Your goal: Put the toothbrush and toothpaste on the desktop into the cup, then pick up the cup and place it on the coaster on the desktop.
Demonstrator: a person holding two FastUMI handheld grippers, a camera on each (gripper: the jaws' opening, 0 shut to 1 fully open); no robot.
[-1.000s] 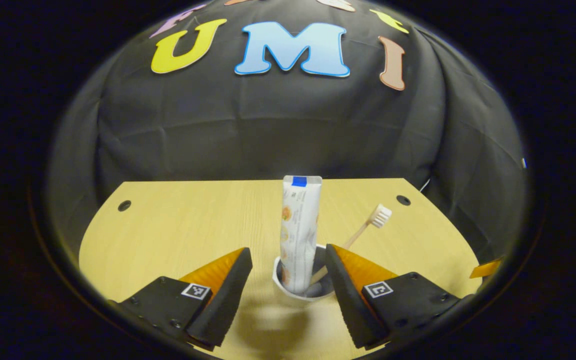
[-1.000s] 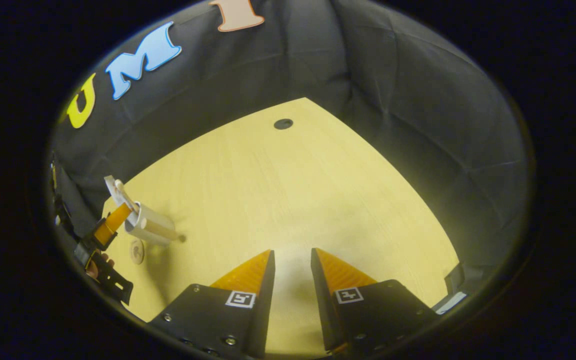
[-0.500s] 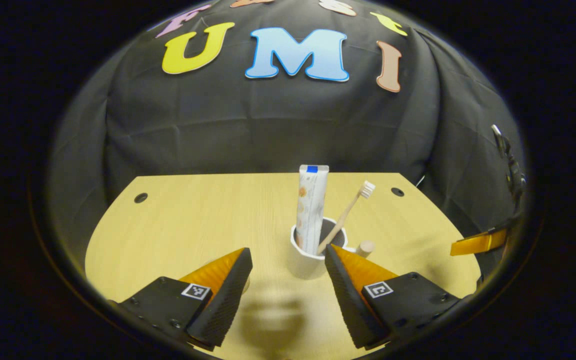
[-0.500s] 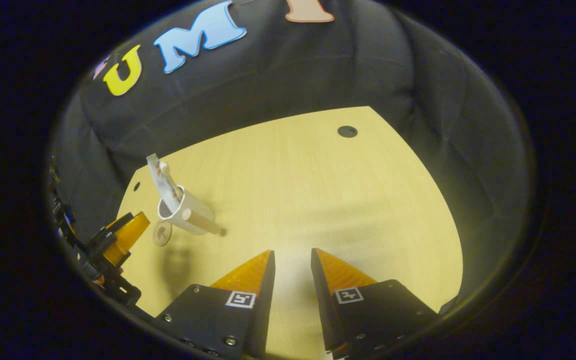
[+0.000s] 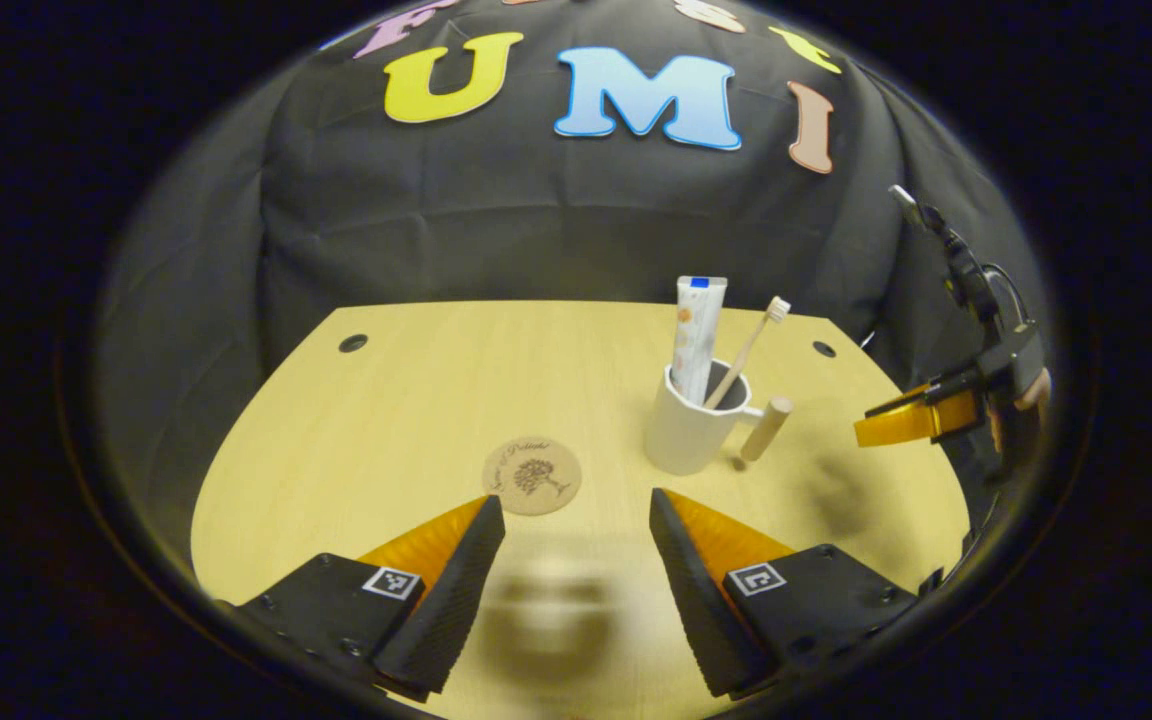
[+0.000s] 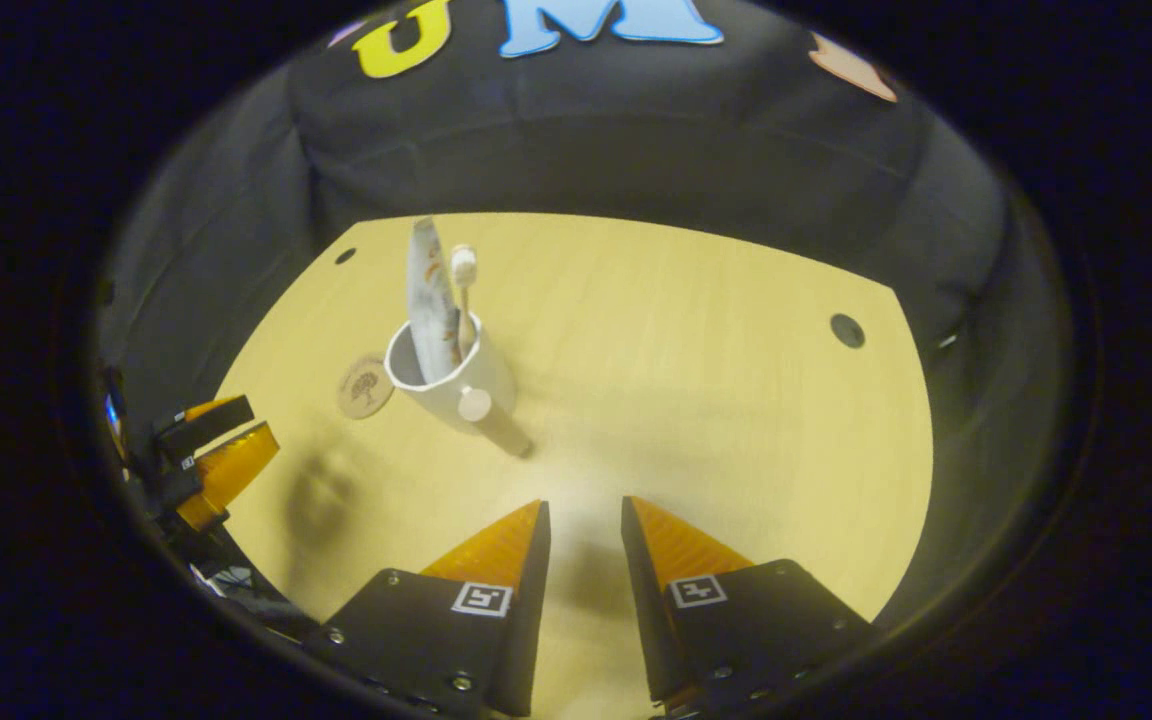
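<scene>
The white cup stands upright on the table with the toothpaste tube and the toothbrush inside it, and a wooden handle sticks out of its side. The round wooden coaster lies bare to the cup's left, apart from it. My left gripper is open and holds nothing, near the coaster and short of the cup. My right gripper has a narrow gap between its fingers with nothing in it. It faces the cup and coaster from a distance and appears as the right gripper at the table's right edge.
The light wooden table has small dark holes near its far corners. Black cloth walls close it in behind and at the sides. The left gripper sits at the table's left edge in the right gripper view.
My left gripper has drawn back from the cup, which was between its open fingers, and the coaster has come into view. The right gripper view has swung round toward the cup.
</scene>
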